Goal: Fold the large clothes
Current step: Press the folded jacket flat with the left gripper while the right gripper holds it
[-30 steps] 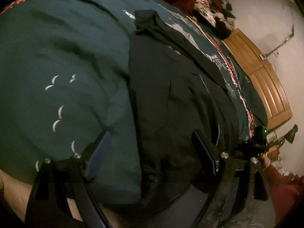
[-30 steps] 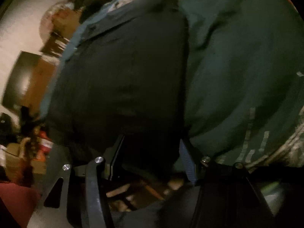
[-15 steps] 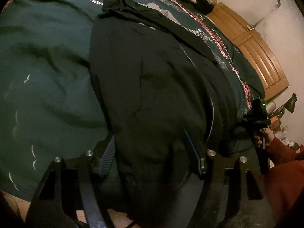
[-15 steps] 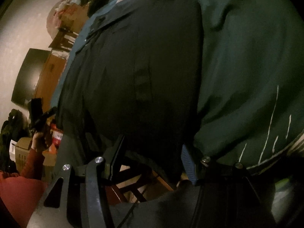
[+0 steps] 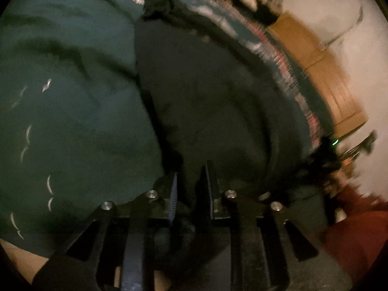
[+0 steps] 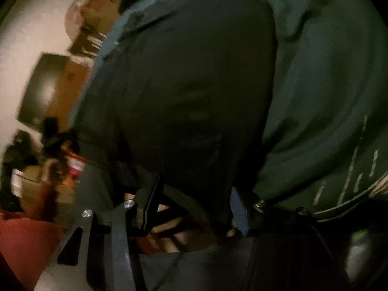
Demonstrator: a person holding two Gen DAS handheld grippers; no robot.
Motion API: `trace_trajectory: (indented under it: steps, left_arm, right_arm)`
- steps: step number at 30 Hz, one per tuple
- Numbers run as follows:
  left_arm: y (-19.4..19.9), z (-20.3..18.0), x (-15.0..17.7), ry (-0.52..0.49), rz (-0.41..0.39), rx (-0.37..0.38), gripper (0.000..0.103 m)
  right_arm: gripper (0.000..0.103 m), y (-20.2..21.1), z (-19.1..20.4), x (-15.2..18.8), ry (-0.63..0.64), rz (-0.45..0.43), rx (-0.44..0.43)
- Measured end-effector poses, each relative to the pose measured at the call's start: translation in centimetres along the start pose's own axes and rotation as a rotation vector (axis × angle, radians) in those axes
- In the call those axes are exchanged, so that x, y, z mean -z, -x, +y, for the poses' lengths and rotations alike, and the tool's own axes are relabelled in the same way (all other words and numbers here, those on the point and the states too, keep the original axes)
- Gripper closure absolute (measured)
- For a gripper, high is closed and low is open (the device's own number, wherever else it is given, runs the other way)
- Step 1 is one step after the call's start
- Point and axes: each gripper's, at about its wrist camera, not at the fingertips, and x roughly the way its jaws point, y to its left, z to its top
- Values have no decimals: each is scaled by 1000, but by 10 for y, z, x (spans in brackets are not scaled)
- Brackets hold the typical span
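Left gripper just closed, pinching black garment hem at 6 o'clock; right gripper gapes around it, ungripped; fold barely started.

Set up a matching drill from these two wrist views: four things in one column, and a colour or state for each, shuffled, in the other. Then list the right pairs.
Things:
1. left gripper
2. right gripper
3. garment
4. bed cover

Colour or state:
A. dark green, with small white marks
B. jaws apart, the cloth's edge between them but not pinched
C. black, spread over the green cloth
D. jaws just closed in, pinching a fold of black cloth

Pairs: 1-D, 2-B, 3-C, 4-A
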Motion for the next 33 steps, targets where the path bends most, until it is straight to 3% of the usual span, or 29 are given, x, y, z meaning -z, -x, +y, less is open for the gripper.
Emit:
trace_trajectory:
  steps: [2,3,5,7,8,9,11,14,17,20,22,24,26,28,29,30,33]
  left_arm:
    - [-2,3,4,4,-8,12,81]
    - [-1,2,4,12,-10,21,80]
    - [0,-4,4,-3,-3,31,80]
    - [3,-6,4,-1,-13,74,89]
    - [7,-7,3,-5,-26,85,90]
    - [10,-7,2,-5,-34,91,90]
    - [4,-4,2,-14,-17,58,90]
    - [-9,-3,4,-34,11,29,88]
    - [-6,-7,4,-35,13,42,84]
    - [-5,-6,6,-36,20,42,77]
    - [-4,-4,7,-30,11,59,63]
    - [-10,-13,8,-60,8,45,55]
    - [-13,-17,7,-78,18,16,55]
    - [-8,-18,6,-52,34,10,75]
    - [-2,-18,6,-23,42,38,93]
    - [4,-21,7,-17,31,53,93]
    - [34,-38,-3,4,-64,171,93]
  right_arm:
    - [44,-9,-3,-1,-3,7,42]
    - [37,-11,-3,-2,-8,2,29]
    - [35,-11,1,-3,-3,16,13]
    - [40,-13,3,0,-1,43,-8]
    - [50,-12,5,2,-5,50,-25]
    - [51,-9,7,3,-3,46,-35]
    - [53,-3,7,2,-2,31,-34]
    - [44,-18,-2,0,-16,61,16]
    - [40,-38,4,2,10,150,38]
    - [40,-35,10,3,14,146,7]
    - [40,-32,10,5,0,130,2]
    - [36,-35,6,8,-21,126,-2]
    - [35,-42,8,8,-13,145,14]
    - [49,-45,16,4,1,151,29]
    - [68,-41,20,3,13,137,39]
    - [87,-36,23,5,8,121,20]
    - [89,-4,28,5,-25,34,-98]
